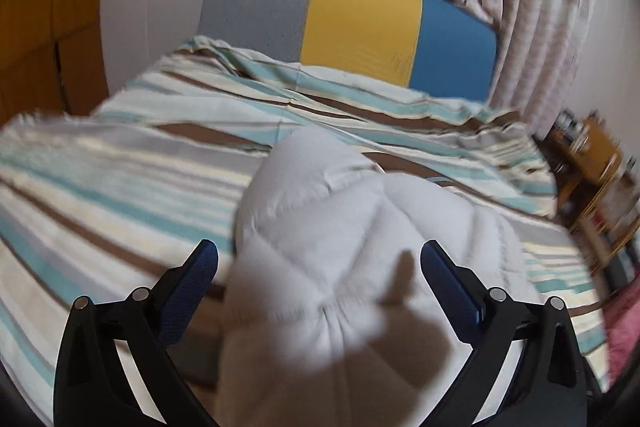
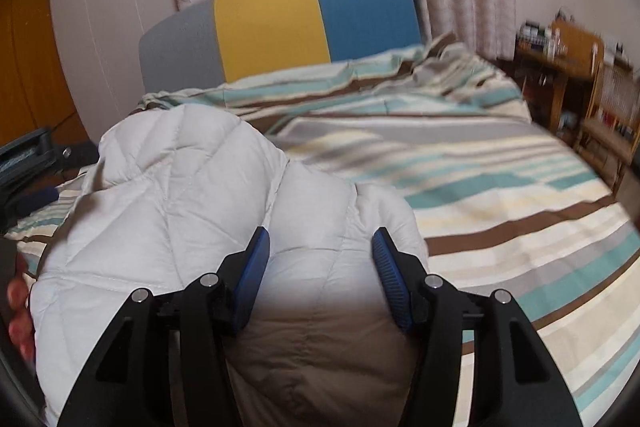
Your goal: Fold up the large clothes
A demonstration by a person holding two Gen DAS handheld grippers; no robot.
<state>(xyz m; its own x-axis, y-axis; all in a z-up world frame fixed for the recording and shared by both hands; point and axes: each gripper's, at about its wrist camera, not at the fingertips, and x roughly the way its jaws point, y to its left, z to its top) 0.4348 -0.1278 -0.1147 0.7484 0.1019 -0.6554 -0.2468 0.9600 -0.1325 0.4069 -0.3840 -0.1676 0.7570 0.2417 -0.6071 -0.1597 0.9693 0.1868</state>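
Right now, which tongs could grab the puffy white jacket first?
Probably the right tongs: they stand open, with a bulge of the white jacket between the pads. The left tongs gape much wider over it.

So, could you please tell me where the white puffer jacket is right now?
The white puffer jacket lies bunched on the striped bedspread, low and left of centre in the right wrist view, with the open right gripper over its near edge.

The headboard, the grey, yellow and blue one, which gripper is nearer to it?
Cannot tell; the headboard stands far beyond both. The left gripper and right gripper both hang open over the white puffer jacket.
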